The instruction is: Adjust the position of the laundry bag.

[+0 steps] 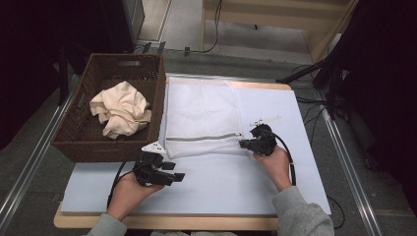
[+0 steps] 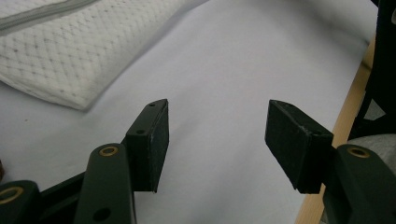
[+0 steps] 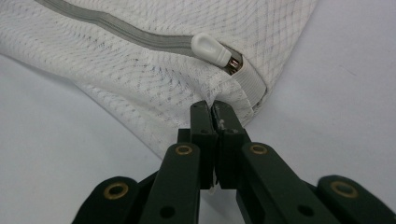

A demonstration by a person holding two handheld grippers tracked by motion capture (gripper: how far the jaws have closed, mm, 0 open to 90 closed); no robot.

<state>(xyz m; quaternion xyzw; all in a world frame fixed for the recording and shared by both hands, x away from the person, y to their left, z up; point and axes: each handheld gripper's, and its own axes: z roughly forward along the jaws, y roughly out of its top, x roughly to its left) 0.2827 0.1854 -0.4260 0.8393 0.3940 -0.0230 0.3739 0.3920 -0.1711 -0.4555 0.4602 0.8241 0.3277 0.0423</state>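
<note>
Bench [image 1: 206, 191], white-covered: brown wicker basket [image 1: 86, 137] at far left holding a crumpled cream cloth [image 1: 123, 108]; white mesh laundry bag [image 1: 201, 118] flat at centre beside it. My right gripper [image 3: 213, 112], jaws closed, pinches the bag's near corner just below the white zip pull [image 3: 210, 48]. My left gripper [image 2: 217, 135] hovers over bare bench near the bag, jaws wide apart, holding nothing.

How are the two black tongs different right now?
The left tongs are wide open with nothing between them, while the right tongs are squeezed shut on the corner of the white mesh bag. The left tongs hover over bare table beside the bag; the right tongs touch it just below the zipper pull. Both are black, and each is held in a hand.
</note>
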